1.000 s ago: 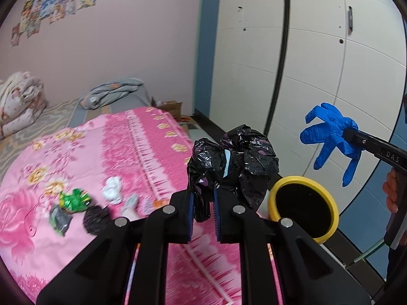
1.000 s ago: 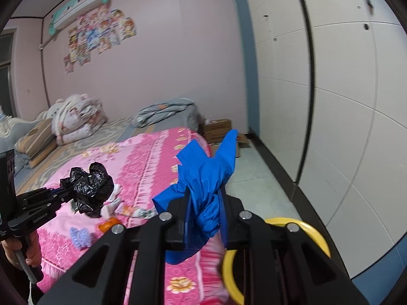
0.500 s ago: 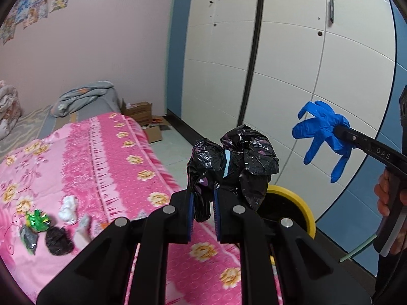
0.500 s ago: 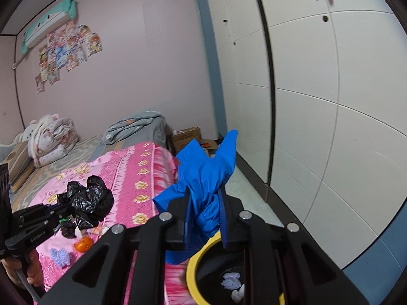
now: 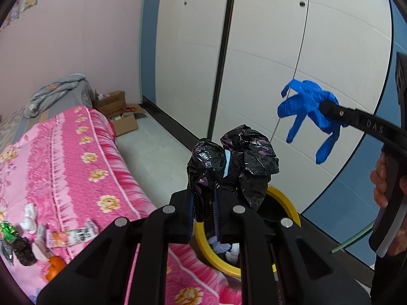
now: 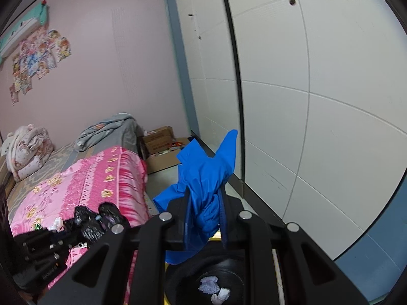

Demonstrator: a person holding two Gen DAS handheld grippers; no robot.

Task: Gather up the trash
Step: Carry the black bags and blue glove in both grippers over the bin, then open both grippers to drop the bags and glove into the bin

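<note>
My left gripper (image 5: pixel 203 213) is shut on a crumpled black plastic bag (image 5: pixel 232 162) and holds it above the near rim of a yellow trash bin (image 5: pixel 282 203) beside the bed. My right gripper (image 6: pixel 204 225) is shut on a blue rubber glove (image 6: pixel 206 178) and holds it over the same bin (image 6: pixel 201 272), which has white and lilac scraps inside. The glove also shows in the left wrist view (image 5: pixel 309 109), high and right of the bag. The black bag shows in the right wrist view (image 6: pixel 96 219), low left.
A pink flowered bed (image 5: pixel 63 167) carries several wrappers, a tissue (image 5: pixel 29 214) and an orange peel (image 5: pixel 54 267) near its edge. White wardrobe doors (image 5: pixel 267 38) stand close on the right. Cardboard boxes (image 5: pixel 119 117) sit on the floor at the bed's far end.
Both grippers have swung right, away from the bed and over the yellow bin, each still holding its item. The bin's inside now shows under the right gripper.
</note>
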